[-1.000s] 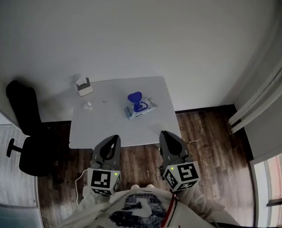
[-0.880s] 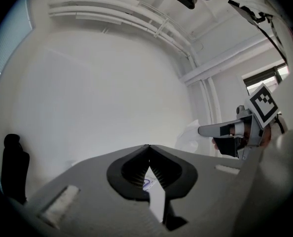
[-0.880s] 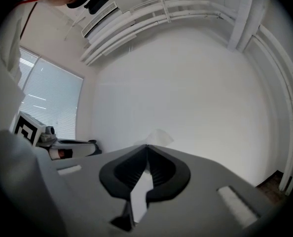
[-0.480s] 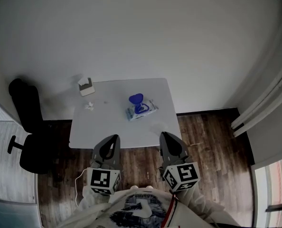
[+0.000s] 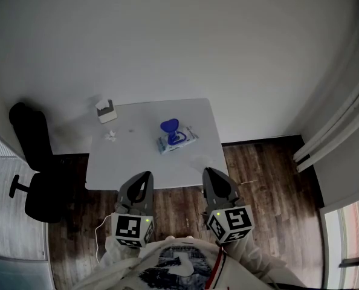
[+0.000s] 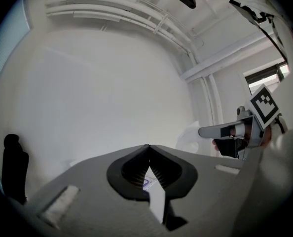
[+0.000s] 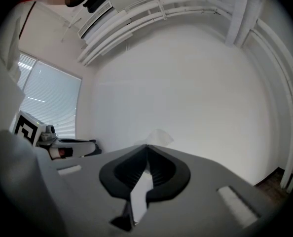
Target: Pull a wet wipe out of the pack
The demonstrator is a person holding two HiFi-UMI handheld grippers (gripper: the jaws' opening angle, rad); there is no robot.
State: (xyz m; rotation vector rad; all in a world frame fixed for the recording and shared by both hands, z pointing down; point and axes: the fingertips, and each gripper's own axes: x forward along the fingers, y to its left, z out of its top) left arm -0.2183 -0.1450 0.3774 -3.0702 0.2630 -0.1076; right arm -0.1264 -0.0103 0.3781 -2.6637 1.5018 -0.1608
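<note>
The wet wipe pack (image 5: 178, 139) lies on the white table (image 5: 137, 156), right of its middle, with its blue lid (image 5: 170, 126) standing open. Both grippers hang over the wooden floor, short of the table's near edge and well apart from the pack. My left gripper (image 5: 144, 175) is shut with nothing in it, and its tips meet in the left gripper view (image 6: 147, 146). My right gripper (image 5: 211, 171) is likewise shut and empty, its tips touching in the right gripper view (image 7: 146, 146). Each gripper shows in the other's view, the right gripper (image 6: 220, 131) and the left gripper (image 7: 72, 144).
A small white box (image 5: 106, 110) stands at the table's far left corner, with a crumpled white scrap (image 5: 112, 136) near it. A black office chair (image 5: 37, 162) sits left of the table. A white wall runs behind, and white door trim (image 5: 330, 144) is at the right.
The table and pack shift slightly in the head view as the camera sways. Both grippers keep their places and stay shut.
</note>
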